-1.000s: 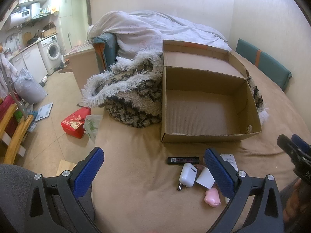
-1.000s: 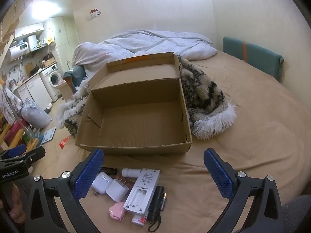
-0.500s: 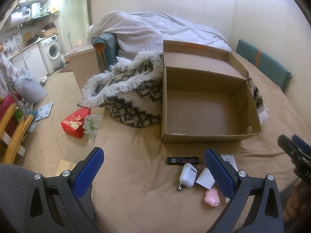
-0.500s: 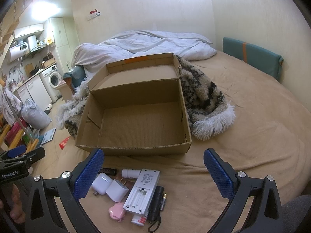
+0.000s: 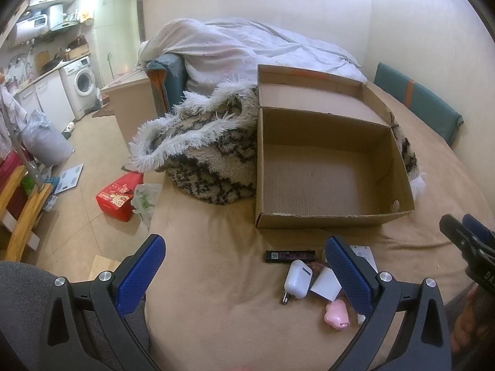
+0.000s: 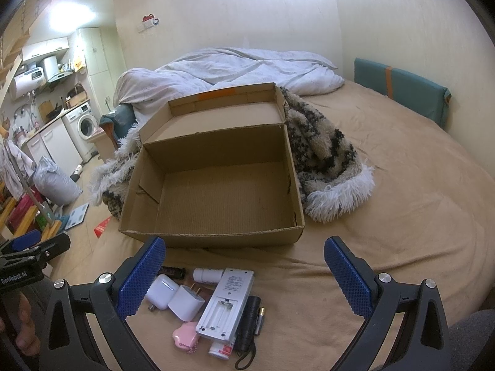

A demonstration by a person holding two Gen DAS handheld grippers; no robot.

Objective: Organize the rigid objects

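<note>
1. Several small hard items lie clustered on the bed just in front of the empty box: a remote, charger, earbud case, flashlight and pink charm.
2. Both the left gripper and right gripper hover with fingers spread, holding nothing.
3. The items look light, stiff and smooth; the remote is best pinched across its long sides.
4. "GenRobot.AI" reads on the left gripper's body.

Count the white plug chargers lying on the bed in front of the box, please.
2. A rounded charger lies at the left of the pile; a square charger with two prongs touches its right side, beside the remote. Others may be hidden under the pile.
</note>
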